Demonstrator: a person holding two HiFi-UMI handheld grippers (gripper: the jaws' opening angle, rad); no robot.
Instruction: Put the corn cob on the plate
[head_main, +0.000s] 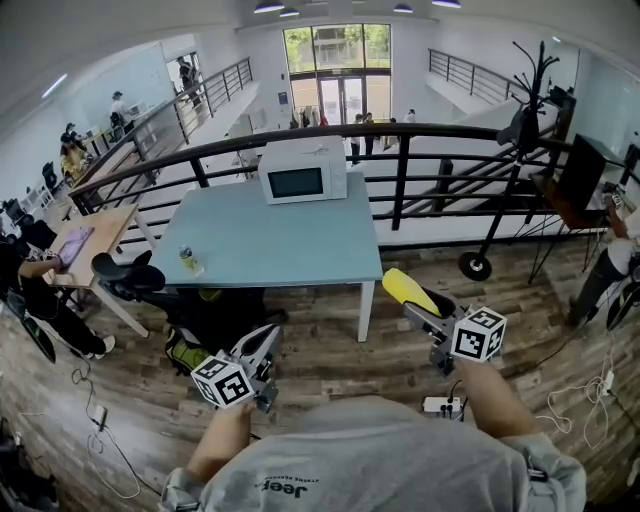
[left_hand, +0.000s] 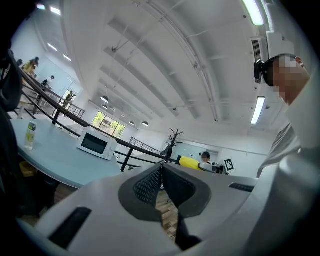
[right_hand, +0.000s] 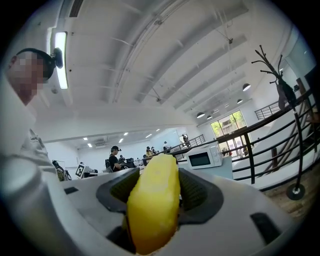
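Observation:
My right gripper (head_main: 418, 306) is shut on a yellow corn cob (head_main: 407, 288), which sticks out forward past the jaws above the wooden floor, right of the table. In the right gripper view the corn cob (right_hand: 154, 202) fills the gap between the dark pads (right_hand: 196, 192). My left gripper (head_main: 266, 340) hangs lower left, near the table's front edge, with its jaws pressed together and nothing in them (left_hand: 161, 184). From the left gripper view the corn cob (left_hand: 190, 162) shows far off to the right. No plate shows in any view.
A light blue table (head_main: 290, 255) stands ahead with a white microwave (head_main: 302, 171) at its back edge and a small bottle (head_main: 188, 260) at front left. Black office chairs (head_main: 130, 277) crowd its left side. A black railing (head_main: 400, 165) runs behind; a coat stand (head_main: 520, 125) stands right.

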